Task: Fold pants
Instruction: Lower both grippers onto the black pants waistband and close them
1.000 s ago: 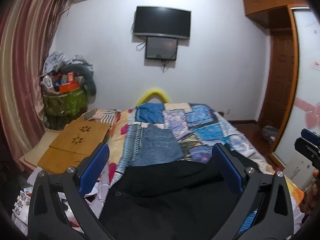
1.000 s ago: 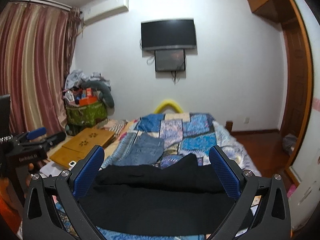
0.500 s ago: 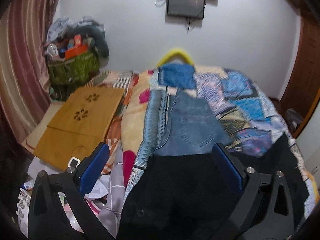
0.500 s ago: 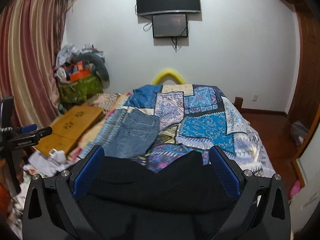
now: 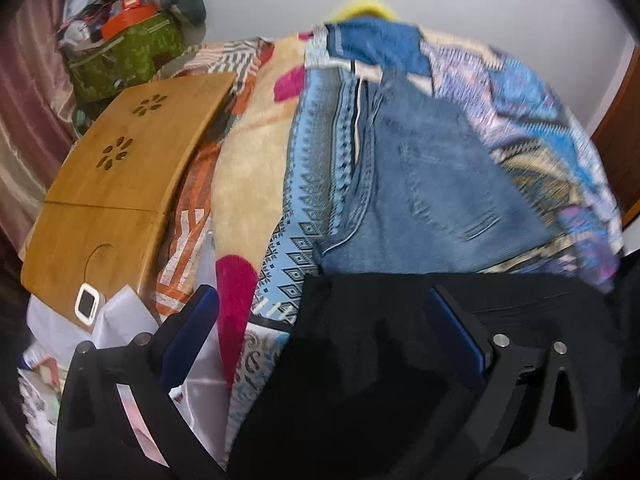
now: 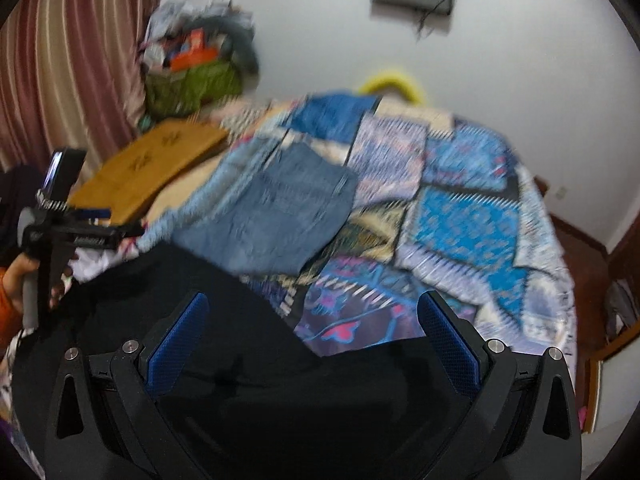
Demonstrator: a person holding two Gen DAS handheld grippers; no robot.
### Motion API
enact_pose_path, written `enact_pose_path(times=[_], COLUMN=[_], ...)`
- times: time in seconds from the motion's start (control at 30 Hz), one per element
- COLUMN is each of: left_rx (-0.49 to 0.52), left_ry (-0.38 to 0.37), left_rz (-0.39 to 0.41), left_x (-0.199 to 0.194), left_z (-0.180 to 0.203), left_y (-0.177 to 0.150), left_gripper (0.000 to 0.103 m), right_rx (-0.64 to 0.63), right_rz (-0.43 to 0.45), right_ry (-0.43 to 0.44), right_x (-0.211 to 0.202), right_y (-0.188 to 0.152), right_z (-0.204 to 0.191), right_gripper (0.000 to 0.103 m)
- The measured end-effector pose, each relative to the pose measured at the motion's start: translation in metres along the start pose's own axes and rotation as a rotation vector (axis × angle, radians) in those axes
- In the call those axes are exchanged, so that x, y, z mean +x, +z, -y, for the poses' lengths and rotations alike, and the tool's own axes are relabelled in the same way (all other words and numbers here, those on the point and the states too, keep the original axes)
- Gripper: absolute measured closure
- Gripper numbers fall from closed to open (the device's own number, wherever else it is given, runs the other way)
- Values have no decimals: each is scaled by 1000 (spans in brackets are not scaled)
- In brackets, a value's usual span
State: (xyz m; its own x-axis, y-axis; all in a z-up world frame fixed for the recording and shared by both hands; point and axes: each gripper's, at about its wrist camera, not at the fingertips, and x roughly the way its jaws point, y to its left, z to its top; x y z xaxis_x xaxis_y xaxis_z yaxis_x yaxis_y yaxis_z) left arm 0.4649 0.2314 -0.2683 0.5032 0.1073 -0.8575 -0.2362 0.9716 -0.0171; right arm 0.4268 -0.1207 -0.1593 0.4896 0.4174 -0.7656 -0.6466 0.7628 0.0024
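Note:
Black pants (image 5: 392, 360) lie spread on the near part of a bed with a patchwork quilt (image 5: 532, 128). My left gripper (image 5: 320, 320) is open above the pants' left edge. In the right wrist view the black pants (image 6: 280, 380) fill the foreground and my right gripper (image 6: 312, 320) is open over them, with nothing between its blue pads. The left gripper (image 6: 96, 224) shows at the left of that view, held in a hand. Folded blue jeans (image 5: 432, 196) lie on the quilt beyond the black pants.
A wooden lap desk (image 5: 116, 184) lies left of the bed, with a small white device (image 5: 86, 306) and loose papers by it. A green basket (image 5: 124, 52) heaped with items stands in the far left corner. A wooden door (image 6: 624, 248) is at the right.
Both grippers have tilted downward and moved in over the bed, so the black pants and jeans now appear closer. Both stay open.

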Motion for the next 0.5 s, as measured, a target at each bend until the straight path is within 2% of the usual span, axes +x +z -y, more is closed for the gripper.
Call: enact_pose_path(times=[0.1,0.2,0.27,0.33,0.4,0.5], left_rx=[25,10,13,11,19,54], left_ry=[4,-39,-47,-73,-76,-89], left_rz=[-67,-136,-172,-215,-223,-237], left_x=[22,40,50,60,63,66], left_z=[1,-4,-4,-6,-4,2], left_y=[2,1,-1,-5,-8,-10], left_gripper=[11,16,25,29,29,29], right_rx=[-28,-40,-36,-38,-48,-48], right_rz=[-64,-147,-191,-235,-270,-272], right_ry=[12,60,93,126,138,152], right_x=[25,48,61,72,81,89], right_y=[2,1,-1,-5,-10,-14], right_z=[2,3,4,4,2,3], right_gripper=[2,11,14,17,18,17])
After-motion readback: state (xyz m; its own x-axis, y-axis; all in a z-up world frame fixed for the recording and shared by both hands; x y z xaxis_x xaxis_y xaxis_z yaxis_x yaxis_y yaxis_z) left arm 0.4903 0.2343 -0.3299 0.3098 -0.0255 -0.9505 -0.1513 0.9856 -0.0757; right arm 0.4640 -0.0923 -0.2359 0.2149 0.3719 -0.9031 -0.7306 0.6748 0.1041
